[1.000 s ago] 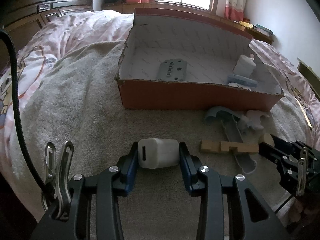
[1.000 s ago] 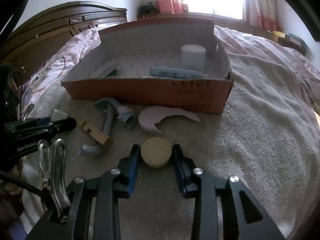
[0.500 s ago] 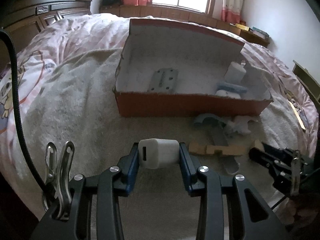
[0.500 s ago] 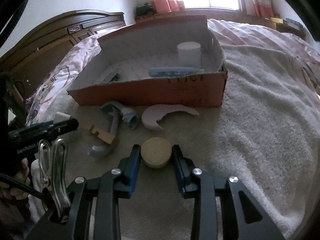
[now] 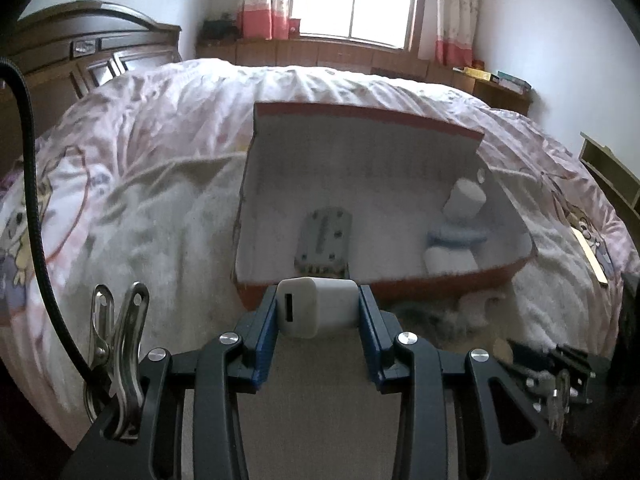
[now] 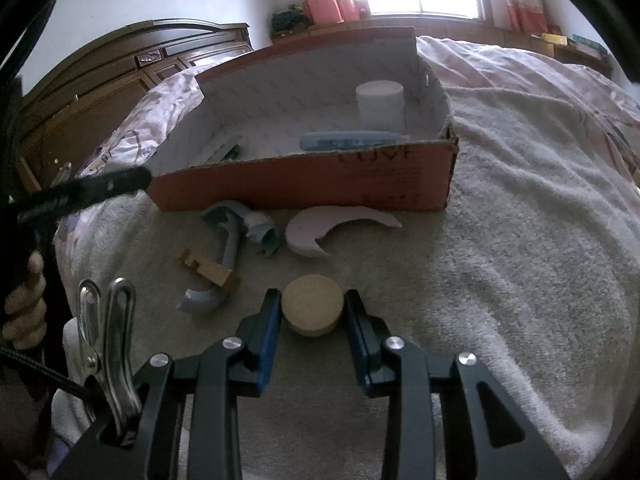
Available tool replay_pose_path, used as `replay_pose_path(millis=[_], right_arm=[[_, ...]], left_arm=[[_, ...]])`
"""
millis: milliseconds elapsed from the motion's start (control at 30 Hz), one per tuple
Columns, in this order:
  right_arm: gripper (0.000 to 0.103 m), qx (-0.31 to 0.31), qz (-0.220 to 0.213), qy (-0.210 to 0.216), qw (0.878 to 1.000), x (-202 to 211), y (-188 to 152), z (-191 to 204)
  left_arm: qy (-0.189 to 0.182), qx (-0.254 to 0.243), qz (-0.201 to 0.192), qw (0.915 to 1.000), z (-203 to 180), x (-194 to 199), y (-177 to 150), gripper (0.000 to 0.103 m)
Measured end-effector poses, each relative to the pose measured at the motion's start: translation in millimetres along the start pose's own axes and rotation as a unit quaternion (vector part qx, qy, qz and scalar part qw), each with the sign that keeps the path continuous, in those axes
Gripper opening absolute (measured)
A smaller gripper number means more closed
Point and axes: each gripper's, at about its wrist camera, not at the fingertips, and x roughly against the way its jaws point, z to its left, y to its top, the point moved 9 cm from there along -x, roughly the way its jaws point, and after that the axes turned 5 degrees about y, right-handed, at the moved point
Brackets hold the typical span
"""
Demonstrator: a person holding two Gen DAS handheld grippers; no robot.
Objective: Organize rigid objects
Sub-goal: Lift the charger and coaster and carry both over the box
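The left gripper (image 5: 318,312) clamps the white charger (image 5: 316,307) at lower centre, just before the box (image 5: 400,290); carried too low, it could catch the front wall. The right gripper (image 6: 312,316) clamps the wooden disc (image 6: 313,310) on the towel (image 6: 500,280). Since the earlier frame the left has risen toward the box, while the right has stayed put.

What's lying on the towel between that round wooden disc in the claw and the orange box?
In the right wrist view, a pale crescent-shaped piece lies on the towel between the wooden disc and the orange box.
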Motion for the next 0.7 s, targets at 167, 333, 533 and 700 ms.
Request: replay_pose_path(millis=[167,333,533,700], right_arm=[[0.033,-0.006,0.0,0.006,1.0,2,1,0],[0.033,-0.011,-0.002,0.013,1.0,5,3,1],[0.033,-0.015,-0.011,0.018,1.0,10,9,2],[0.033,-0.004,-0.028,0.011,1.0,20,24,2]], left_arm=[[0.001,0.003,-0.004,1.0,-3,-12,14,0.038],[0.008,0.014,0.002,0.9999,1,-28,20,0.038],[0.012,0.02,0.013,0.9996,5,-41,21,0.038],[0.015,0.024,0.021,0.9994,7,-48,17,0.038]])
